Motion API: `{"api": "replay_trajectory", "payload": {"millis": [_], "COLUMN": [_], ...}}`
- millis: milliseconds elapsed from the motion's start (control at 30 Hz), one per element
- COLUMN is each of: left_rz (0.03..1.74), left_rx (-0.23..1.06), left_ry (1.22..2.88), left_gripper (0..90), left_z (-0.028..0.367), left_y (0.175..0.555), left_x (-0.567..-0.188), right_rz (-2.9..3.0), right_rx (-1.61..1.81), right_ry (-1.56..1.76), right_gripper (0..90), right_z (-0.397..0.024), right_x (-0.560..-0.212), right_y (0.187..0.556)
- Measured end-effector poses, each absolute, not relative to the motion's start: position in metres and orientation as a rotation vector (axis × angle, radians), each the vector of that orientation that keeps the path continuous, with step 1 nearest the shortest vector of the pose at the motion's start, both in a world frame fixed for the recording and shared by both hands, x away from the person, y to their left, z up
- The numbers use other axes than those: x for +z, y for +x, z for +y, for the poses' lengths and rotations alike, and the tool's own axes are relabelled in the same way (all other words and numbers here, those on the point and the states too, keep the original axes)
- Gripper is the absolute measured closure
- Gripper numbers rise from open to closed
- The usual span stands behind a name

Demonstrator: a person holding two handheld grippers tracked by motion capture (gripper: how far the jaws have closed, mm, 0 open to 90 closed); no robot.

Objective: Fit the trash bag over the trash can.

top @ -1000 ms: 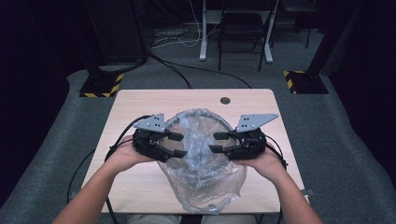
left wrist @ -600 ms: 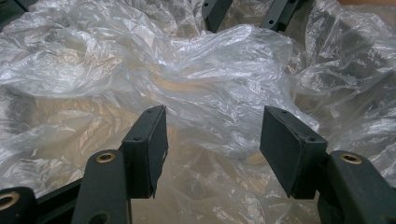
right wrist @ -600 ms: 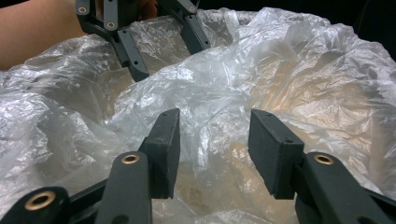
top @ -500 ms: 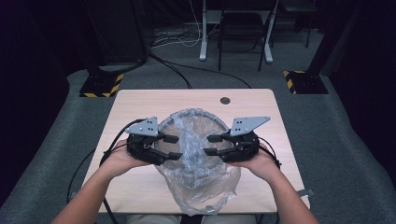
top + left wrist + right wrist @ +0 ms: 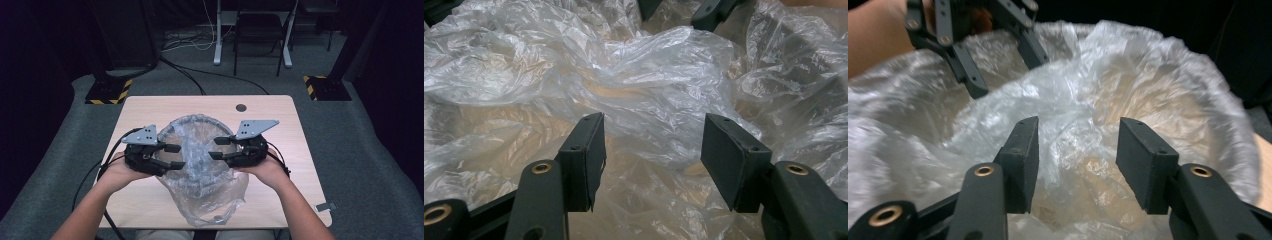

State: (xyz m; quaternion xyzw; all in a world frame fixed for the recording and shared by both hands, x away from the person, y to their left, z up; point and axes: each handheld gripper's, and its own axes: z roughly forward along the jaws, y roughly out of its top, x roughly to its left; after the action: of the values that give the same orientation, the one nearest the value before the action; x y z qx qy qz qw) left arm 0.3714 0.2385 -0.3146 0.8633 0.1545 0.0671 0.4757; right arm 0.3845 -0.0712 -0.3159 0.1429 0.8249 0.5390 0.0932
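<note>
Crumpled clear plastic bag [image 5: 202,170], centre to near edge of the light wooden table [image 5: 280,125], between two black hand-held grippers.

High view: left gripper [image 5: 174,156] and right gripper [image 5: 216,148] face each other over the bag, jaws apart. Left gripper view: jaws released, gaping above rumpled film [image 5: 649,90], pads not pressing it. Right gripper view: jaws just opened further, film [image 5: 1083,130] between them ungripped; left gripper [image 5: 1003,70] opposite.

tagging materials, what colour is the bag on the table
Clear, colourless crinkled plastic bag; shows best in the left gripper view.
</note>
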Motion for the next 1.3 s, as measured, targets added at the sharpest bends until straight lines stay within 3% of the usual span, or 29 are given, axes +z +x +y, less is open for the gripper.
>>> {"api": "replay_trajectory", "payload": {"millis": [333,700,1233,1300], "left_rz": [0.381,0.379,0.365,0.368], "left_rx": [0.171,0.177,0.171,0.172], "left_ry": [2.108,2.104,2.073,2.071], "left_gripper": [42.0,41.9,41.5,41.5], "left_z": [0.238,0.238,0.241,0.243], "left_y": [0.371,0.371,0.372,0.372], "left_x": [-0.315,-0.315,-0.317,-0.317], "right_rz": [2.344,2.308,2.377,2.386], "right_rx": [1.654,1.687,1.56,1.577], "right_ry": [0.427,0.478,0.587,0.601], "right_gripper": [44.4,41.2,43.1,48.4], "right_z": [-0.101,-0.127,-0.111,-0.112], "right_x": [-0.3,-0.325,-0.367,-0.371], "right_y": [0.354,0.319,0.328,0.331]}}
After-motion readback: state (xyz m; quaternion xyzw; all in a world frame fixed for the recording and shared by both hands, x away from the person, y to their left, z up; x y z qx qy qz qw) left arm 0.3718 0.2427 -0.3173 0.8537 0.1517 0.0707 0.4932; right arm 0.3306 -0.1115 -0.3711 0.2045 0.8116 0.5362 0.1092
